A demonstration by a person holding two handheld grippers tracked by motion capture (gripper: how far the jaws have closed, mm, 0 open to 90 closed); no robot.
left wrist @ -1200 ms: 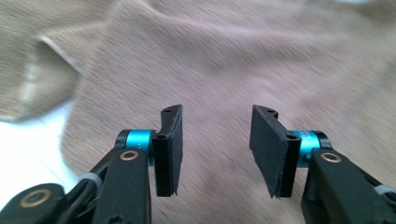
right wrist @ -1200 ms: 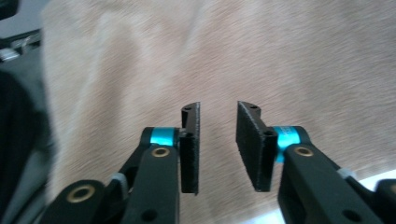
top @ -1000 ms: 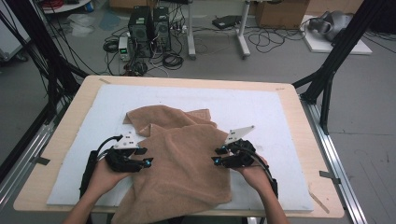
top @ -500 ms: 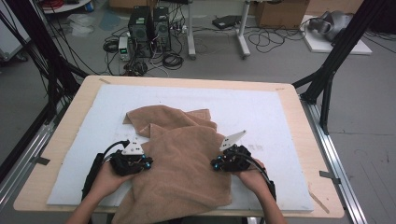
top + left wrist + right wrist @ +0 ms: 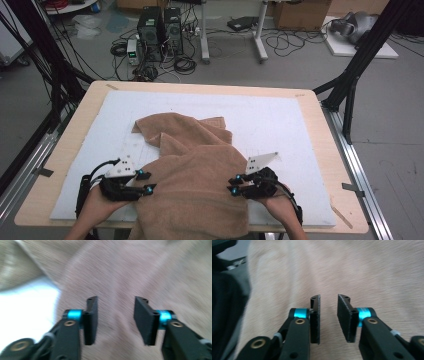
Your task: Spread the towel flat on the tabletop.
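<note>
A crumpled brown towel (image 5: 192,170) lies on the white mat (image 5: 280,125), bunched at the middle and hanging over the table's near edge. My left gripper (image 5: 147,182) sits at the towel's left edge, low on the mat. In the left gripper view its jaws stand well apart over the brown towel (image 5: 112,272), nothing held between them; left gripper (image 5: 115,318). My right gripper (image 5: 234,184) sits at the towel's right edge. In the right gripper view its jaws are parted by a narrower gap above the towel (image 5: 352,267), also with nothing in them; right gripper (image 5: 329,316).
The wooden table (image 5: 65,150) carries the white mat, with bare mat at the back and far right. Computer towers (image 5: 160,25), cables and boxes lie on the floor beyond. Black frame legs (image 5: 355,65) stand at the table's right corner.
Both grippers have pulled back toward the near edge of the table, staying at the towel's two sides. The towel's near part now hangs further over the front.
</note>
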